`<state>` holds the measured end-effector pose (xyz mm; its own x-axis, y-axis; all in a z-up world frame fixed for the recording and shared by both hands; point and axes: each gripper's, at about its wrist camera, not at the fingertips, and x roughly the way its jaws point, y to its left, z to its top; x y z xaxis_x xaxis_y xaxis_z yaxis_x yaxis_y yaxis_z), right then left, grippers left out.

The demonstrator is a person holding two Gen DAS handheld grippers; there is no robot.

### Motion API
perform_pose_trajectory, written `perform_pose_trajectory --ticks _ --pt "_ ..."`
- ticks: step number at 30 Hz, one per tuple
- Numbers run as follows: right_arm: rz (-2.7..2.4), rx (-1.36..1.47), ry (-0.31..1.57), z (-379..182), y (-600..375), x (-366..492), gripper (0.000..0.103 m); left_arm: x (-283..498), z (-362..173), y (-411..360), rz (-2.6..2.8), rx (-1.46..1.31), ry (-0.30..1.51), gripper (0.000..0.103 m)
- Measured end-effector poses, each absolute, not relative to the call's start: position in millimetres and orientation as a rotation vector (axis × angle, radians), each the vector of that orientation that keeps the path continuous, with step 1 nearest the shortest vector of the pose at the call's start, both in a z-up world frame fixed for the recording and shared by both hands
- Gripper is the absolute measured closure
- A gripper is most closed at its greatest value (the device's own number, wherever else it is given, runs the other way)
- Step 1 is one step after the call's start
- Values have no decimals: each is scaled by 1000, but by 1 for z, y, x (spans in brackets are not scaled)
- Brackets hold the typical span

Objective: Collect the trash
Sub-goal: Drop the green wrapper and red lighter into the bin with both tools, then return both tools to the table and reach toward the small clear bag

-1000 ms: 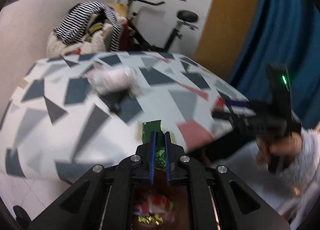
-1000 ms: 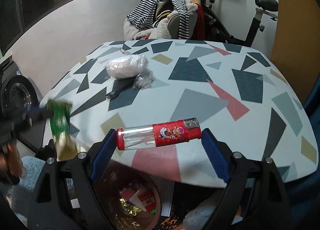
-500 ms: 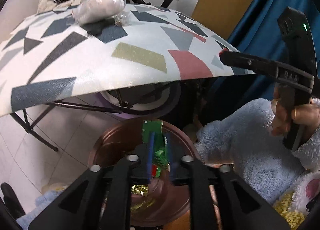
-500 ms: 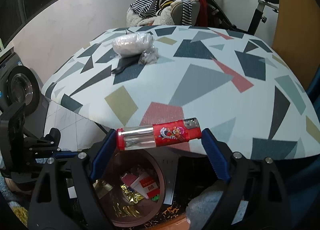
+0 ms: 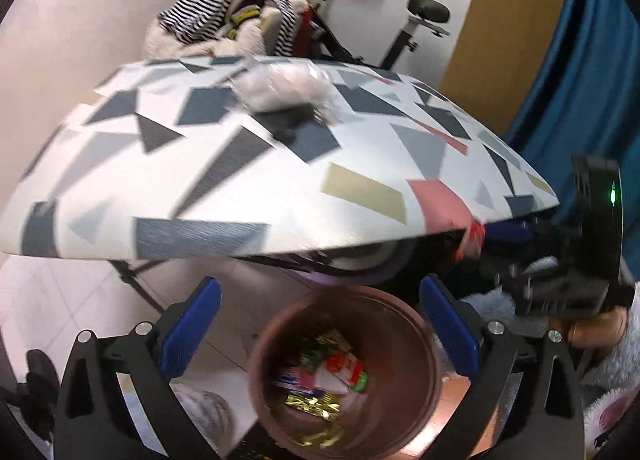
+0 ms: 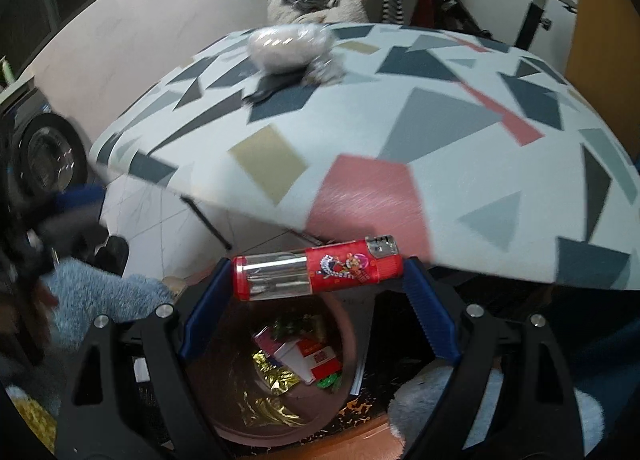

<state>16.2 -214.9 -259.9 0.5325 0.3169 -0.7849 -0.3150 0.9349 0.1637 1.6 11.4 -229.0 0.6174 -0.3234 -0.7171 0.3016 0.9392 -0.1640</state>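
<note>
My left gripper (image 5: 320,324) is open and empty, right above a brown trash bin (image 5: 416,324) that holds several wrappers (image 5: 320,380). My right gripper (image 6: 316,294) is shut on a red lighter (image 6: 318,270), held crosswise between its blue pads, above the same bin (image 6: 348,324), below the table's near edge. The right gripper also shows at the right edge of the left wrist view (image 5: 560,260). A white plastic bag (image 5: 284,86) and a black fork (image 6: 272,86) lie on the far part of the patterned table (image 6: 440,132).
The round table (image 5: 200,180) has a thin metal frame beneath. A chair piled with striped clothes (image 5: 232,24) and an exercise bike (image 5: 416,20) stand behind it. A blue curtain (image 5: 592,60) hangs at the right. A washing machine (image 6: 44,148) is at the left.
My left gripper has opened and the green wrapper it held is gone from its fingers; the view has tilted up. The right gripper with the lighter has moved lower, over the bin.
</note>
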Motion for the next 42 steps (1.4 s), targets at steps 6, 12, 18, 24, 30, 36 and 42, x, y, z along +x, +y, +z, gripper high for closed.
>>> perform_pose_trajectory --ticks 6,12,18,24,30,36,42 --pt "470 -76 963 -282 -189 8 19 -1 -211 38 -250 -45 780 6" --pt "498 -154 1026 -307 -167 8 19 -5 -206 50 -184 -29 743 6" --pt "507 -169 1058 -322 -160 7 18 -6 -206 52 -173 -38 722 6" --pt "504 -162 1027 -319 -161 6 6 -6 -206 54 -173 -78 710 6" --pt "465 -137 982 -312 -168 8 6 -10 -202 50 -204 -60 666 6" --pt "437 -42 906 -296 -188 11 5 -8 -195 46 -221 -48 632 6" --pt "401 30 870 -284 -204 17 5 -2 -186 52 -220 -72 604 6"
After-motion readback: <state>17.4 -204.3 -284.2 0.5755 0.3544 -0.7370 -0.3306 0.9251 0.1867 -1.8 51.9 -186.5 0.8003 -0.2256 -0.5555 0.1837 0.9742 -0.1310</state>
